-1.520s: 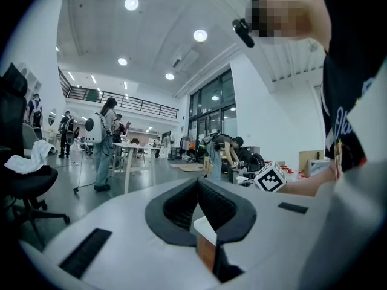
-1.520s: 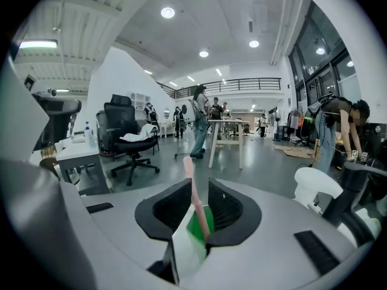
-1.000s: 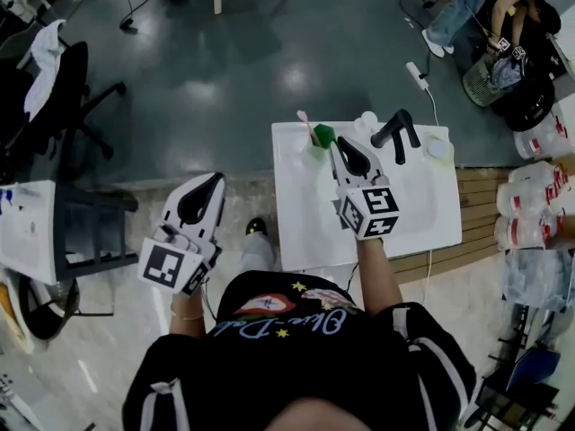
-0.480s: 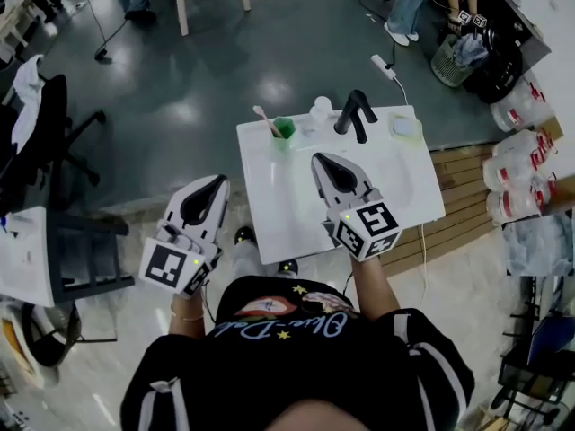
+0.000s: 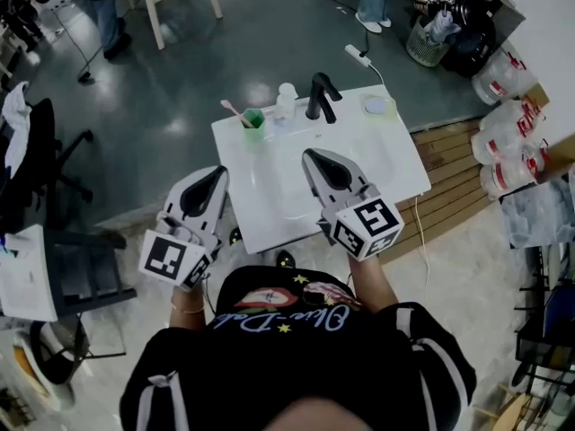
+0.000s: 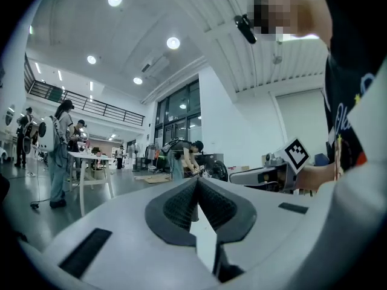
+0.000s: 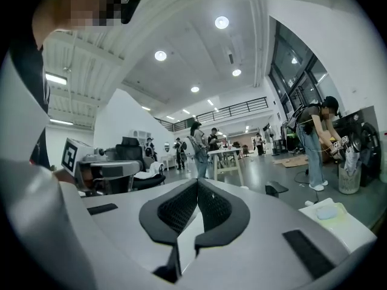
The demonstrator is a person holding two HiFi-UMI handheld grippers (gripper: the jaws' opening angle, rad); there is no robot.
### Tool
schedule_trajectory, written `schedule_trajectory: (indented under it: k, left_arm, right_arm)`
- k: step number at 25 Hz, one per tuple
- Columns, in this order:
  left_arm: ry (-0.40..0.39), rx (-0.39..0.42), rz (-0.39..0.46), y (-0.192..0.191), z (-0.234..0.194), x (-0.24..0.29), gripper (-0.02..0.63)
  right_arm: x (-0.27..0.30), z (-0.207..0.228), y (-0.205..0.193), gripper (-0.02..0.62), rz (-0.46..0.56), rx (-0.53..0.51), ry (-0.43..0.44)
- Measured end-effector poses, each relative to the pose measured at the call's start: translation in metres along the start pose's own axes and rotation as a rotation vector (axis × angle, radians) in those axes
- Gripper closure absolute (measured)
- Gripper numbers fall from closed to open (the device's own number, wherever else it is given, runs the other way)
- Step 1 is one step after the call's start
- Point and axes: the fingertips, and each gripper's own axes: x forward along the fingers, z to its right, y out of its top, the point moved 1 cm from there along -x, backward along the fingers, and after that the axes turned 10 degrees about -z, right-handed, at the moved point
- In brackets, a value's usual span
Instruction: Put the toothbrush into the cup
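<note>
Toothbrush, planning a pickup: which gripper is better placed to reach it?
Right, probably: the right gripper hangs over the sink where the cup holds the toothbrush; the left gripper hangs beside the sink.

White washbasin unit on a dark floor. A black faucet stands at its far rim, with a white bottle just to the left and a pale round dish, possibly a soap dish, to the right. Wooden slats adjoin the unit; a black office chair stands well apart at left.
</note>
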Motion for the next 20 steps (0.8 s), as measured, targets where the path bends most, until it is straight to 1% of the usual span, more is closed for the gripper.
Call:
schedule_trajectory:
  k: [5, 15, 20]
  left_arm:
    - [-0.020, 0.020, 0.011, 0.0079, 0.0080, 0.0050, 0.604]
    - [-0.013, 0.019, -0.001, 0.0083, 0.0047, 0.0095, 0.604]
    - [-0.003, 0.023, -0.003, 0.0066, 0.0038, 0.0070, 0.603]
  right_arm:
    - [-0.0089, -0.0015, 0.0052, 0.595, 0.018, 0.001, 0.002]
    - [-0.0021, -0.0033, 0.0060, 0.595, 0.020, 0.007, 0.030]
    - [-0.0025, -0.0027, 0.0056, 0.595, 0.022, 0.012, 0.028]
